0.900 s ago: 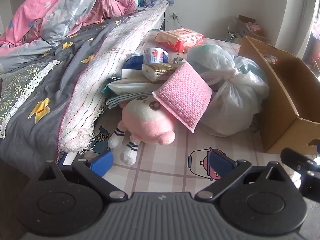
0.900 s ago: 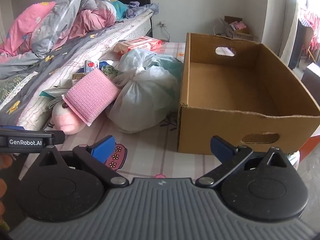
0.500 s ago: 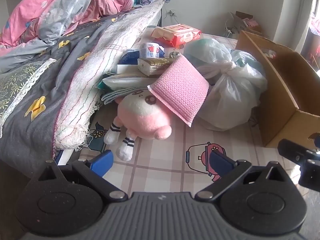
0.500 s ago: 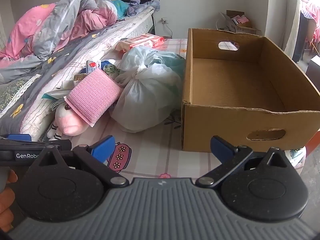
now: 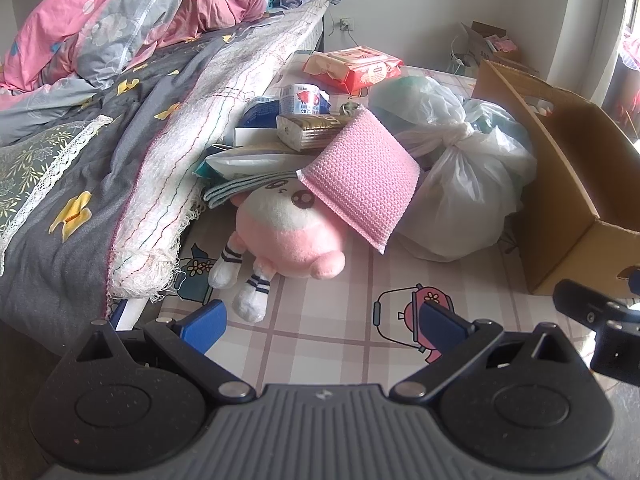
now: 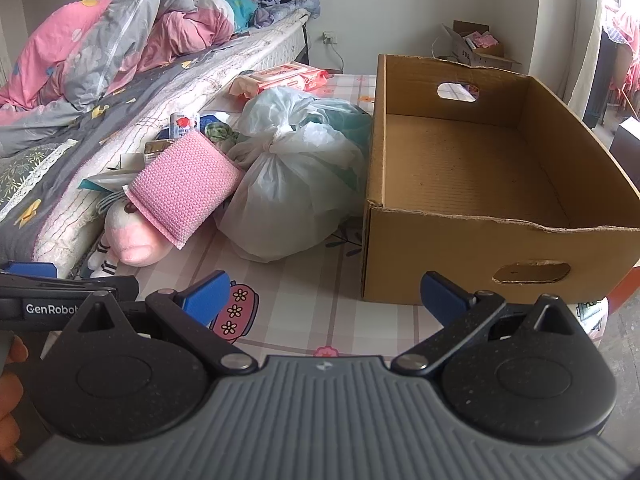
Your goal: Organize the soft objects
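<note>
Both claws spread wide, empty: left gripper (image 5: 320,318), right gripper (image 6: 326,294). Pink plush pig (image 5: 286,236) on checked mat beside bed, under leaning pink knitted pad (image 5: 362,186) (likely to topple if tugged). Empty cardboard box (image 6: 460,236) near right.

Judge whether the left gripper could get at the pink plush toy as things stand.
Probably yes: the left gripper is open, nothing lies between it and the plush toy. A pink knitted pad only covers the head.

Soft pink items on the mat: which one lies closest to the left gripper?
The pink plush toy; its striped feet nearly reach the left gripper, while the pink knitted pad leans behind it.
</note>
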{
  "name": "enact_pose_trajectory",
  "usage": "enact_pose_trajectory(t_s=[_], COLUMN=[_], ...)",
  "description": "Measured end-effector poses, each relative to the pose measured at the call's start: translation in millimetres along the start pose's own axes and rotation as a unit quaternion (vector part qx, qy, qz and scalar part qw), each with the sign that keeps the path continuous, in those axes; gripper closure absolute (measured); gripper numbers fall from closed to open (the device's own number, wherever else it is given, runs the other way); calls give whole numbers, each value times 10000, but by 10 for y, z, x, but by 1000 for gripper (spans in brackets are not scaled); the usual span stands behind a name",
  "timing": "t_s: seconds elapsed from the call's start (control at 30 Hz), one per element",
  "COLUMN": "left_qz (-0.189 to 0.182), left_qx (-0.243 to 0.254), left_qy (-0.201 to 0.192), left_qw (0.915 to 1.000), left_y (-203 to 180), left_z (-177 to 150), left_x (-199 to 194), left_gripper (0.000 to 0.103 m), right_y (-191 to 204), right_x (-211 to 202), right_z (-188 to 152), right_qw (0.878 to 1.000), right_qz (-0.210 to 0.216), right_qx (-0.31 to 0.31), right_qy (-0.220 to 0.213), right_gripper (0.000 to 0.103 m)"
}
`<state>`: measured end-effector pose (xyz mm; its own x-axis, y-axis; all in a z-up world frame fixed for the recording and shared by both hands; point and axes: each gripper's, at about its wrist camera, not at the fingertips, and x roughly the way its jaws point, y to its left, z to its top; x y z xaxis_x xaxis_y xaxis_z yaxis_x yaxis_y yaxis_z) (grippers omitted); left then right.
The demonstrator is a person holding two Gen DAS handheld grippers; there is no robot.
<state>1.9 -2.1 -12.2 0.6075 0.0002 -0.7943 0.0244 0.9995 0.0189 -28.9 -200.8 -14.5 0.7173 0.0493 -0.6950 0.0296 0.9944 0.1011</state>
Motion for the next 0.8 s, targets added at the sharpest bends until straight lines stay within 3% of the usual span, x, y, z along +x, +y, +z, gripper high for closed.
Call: enact_pose_trajectory(t_s=[0.8], left_qz=[-49], left_qx=[84], left_qy=[-51], left_qw=[9999], left_y=[-54], left_z=[54], left_x=[-56], left_gripper=[1], right_y=[-45], right_x=[-24], right_z=[27], right_qw=[9997], right_qz=[-225], right_qx=[-15], right_qy=[-68], right_gripper=[1])
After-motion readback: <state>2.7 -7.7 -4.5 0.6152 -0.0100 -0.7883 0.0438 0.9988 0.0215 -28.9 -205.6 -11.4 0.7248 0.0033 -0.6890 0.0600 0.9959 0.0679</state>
